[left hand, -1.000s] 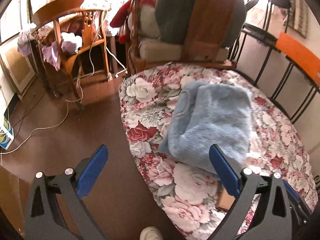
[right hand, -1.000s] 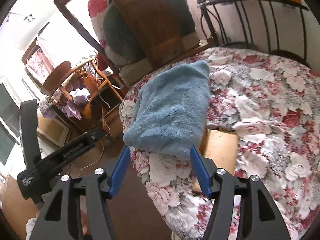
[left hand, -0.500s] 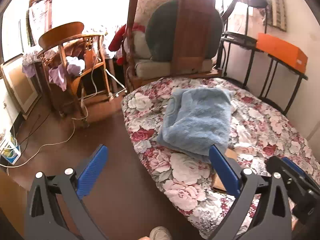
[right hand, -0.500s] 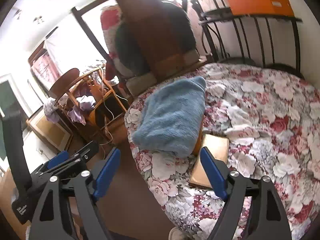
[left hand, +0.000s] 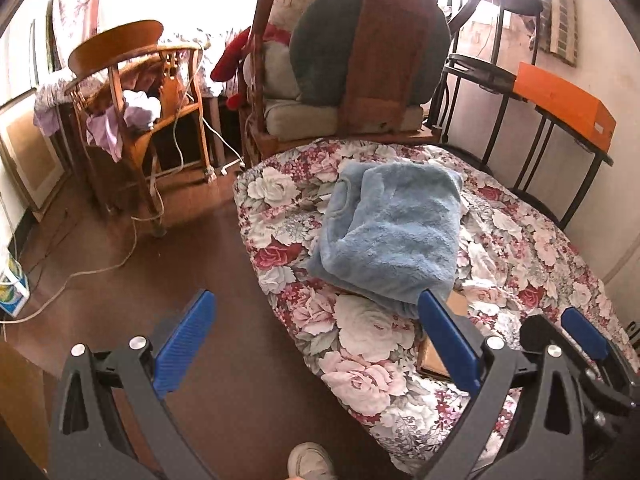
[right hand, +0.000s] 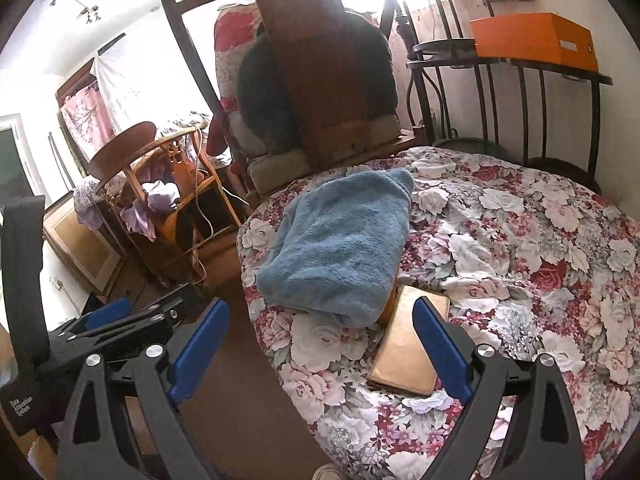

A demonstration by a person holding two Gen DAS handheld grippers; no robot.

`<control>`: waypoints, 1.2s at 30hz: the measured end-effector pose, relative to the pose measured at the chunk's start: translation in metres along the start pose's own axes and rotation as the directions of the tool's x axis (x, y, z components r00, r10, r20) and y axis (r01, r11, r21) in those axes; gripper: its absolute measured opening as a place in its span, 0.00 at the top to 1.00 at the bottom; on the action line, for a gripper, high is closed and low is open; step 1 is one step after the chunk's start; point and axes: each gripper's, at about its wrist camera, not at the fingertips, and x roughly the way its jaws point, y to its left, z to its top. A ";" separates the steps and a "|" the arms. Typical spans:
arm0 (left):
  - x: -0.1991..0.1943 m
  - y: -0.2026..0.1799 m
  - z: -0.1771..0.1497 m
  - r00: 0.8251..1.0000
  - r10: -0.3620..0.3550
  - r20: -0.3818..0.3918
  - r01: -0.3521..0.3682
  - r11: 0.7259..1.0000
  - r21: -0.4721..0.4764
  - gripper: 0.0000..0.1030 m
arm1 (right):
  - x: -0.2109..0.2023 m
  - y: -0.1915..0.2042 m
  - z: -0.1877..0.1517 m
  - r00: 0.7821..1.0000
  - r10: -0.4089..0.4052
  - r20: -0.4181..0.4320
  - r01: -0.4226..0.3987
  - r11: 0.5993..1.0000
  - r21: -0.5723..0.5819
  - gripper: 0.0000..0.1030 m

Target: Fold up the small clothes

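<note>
A folded light-blue fleece garment (left hand: 394, 236) lay on the bed (left hand: 360, 344), near its floor-side edge, on top of the floral quilt (right hand: 520, 248). Its near end overlapped a flat tan book (right hand: 408, 352) that rested on the quilt just in front of it, with most of the book's cover showing in the right wrist view. The left hand-held gripper (left hand: 320, 344) hung released, its blue-padded fingers spread wide and holding nothing, one finger over the brown floor (left hand: 120, 280) and the other over the bed edge, short of the garment. The right hand-held gripper (right hand: 320, 356) was likewise released and empty, one finger above the book and the other above the floor, apart from the fleece. Beyond the bed stood a wooden chair (left hand: 144, 112) draped with lilac cloth, and a white cable trailed across the floor. An orange box (right hand: 532, 40) sat on the black metal bed frame (right hand: 540, 80) by the wall.
</note>
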 end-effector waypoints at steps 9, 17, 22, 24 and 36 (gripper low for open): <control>0.009 0.006 0.004 0.999 0.051 -0.009 -0.052 0.999 -0.007 0.05 | 0.004 0.006 0.002 0.989 -0.140 0.055 0.141 0.990 -0.016 0.04; -0.009 0.006 0.018 0.991 0.137 -0.011 -0.135 0.988 0.069 0.04 | -0.010 0.015 0.009 0.952 -0.249 0.179 0.266 0.961 -0.078 0.03; -0.013 0.002 0.022 0.994 0.091 -0.052 -0.087 0.993 0.074 0.04 | -0.004 0.005 0.015 0.983 -0.165 0.081 0.169 0.985 -0.046 0.04; -0.009 0.001 0.019 0.994 0.101 -0.047 -0.099 0.994 0.046 0.05 | -0.004 0.004 0.016 0.979 -0.190 0.068 0.193 0.980 -0.042 0.03; 0.035 -0.004 -0.005 0.989 0.134 -0.068 -0.133 0.991 0.016 0.05 | 0.020 -0.022 0.010 0.981 -0.176 -0.079 0.182 0.981 0.065 0.03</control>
